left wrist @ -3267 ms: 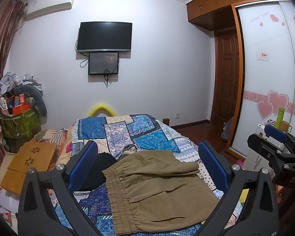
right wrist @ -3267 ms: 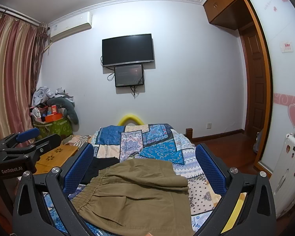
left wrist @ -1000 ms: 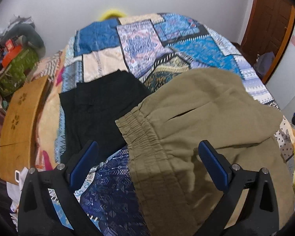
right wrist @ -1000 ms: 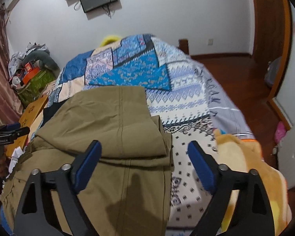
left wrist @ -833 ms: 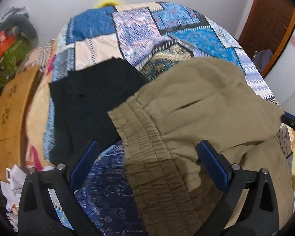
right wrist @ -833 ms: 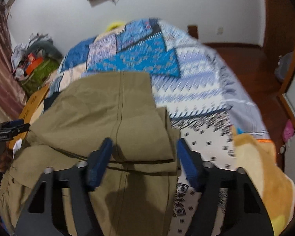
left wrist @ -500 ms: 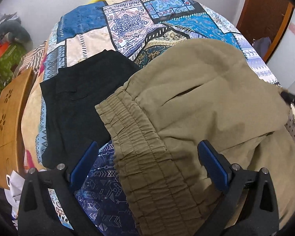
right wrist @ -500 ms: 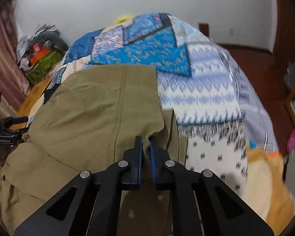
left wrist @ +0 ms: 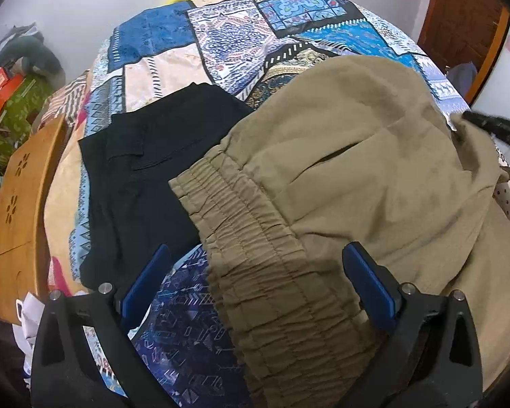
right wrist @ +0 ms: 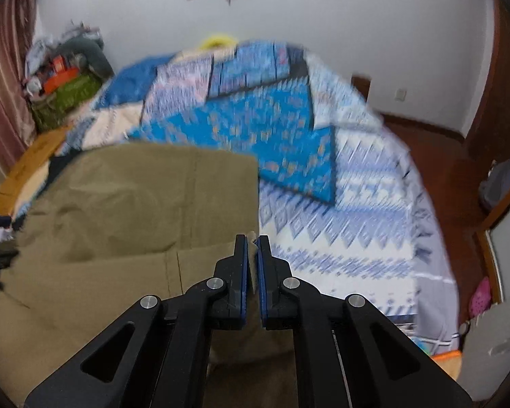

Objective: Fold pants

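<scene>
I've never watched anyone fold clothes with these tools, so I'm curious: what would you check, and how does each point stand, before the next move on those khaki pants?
1. Right hand-held gripper has cloth: ok, shut on a corner of the khaki pants.
2. Left hand-held gripper ready to grasp: ok, open, its blue fingers either side of the elastic waistband.
3. Left has hold of the waistband: not ok, not closed.
4. Black garment out of the way: not ok, the waistband corner lies over its edge.
5. Grip firm enough to lift: cannot tell.
6. Bare patchwork quilt beyond the pants: ok.
</scene>
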The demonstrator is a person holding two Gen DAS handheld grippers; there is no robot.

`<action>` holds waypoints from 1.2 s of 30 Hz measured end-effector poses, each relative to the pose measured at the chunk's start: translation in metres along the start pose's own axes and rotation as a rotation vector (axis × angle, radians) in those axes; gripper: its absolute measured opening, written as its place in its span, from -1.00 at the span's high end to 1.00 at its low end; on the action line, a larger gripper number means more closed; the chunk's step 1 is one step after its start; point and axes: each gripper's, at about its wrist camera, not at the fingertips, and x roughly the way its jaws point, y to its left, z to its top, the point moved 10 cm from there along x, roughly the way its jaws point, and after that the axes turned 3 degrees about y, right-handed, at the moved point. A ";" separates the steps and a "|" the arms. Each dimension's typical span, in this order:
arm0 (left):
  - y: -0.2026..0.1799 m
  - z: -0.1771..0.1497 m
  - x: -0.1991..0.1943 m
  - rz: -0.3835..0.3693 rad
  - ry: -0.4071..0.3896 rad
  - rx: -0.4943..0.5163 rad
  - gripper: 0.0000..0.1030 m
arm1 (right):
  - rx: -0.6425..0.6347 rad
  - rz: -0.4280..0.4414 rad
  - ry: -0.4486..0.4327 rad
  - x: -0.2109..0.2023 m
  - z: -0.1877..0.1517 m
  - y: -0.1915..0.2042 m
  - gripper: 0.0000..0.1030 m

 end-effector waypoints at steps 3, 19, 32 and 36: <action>0.001 -0.003 -0.010 -0.016 -0.006 -0.001 -1.00 | -0.012 -0.001 0.053 0.012 -0.011 0.002 0.88; 0.000 -0.004 -0.031 -0.037 -0.022 -0.017 -0.87 | 0.189 0.077 -0.008 -0.096 -0.062 -0.036 0.03; 0.067 0.060 0.025 0.000 0.006 -0.136 -0.85 | 0.092 0.095 -0.020 -0.043 0.018 -0.009 -0.21; 0.072 0.056 0.057 -0.071 0.070 -0.193 -0.77 | 0.071 0.105 0.035 -0.001 0.044 -0.005 -0.21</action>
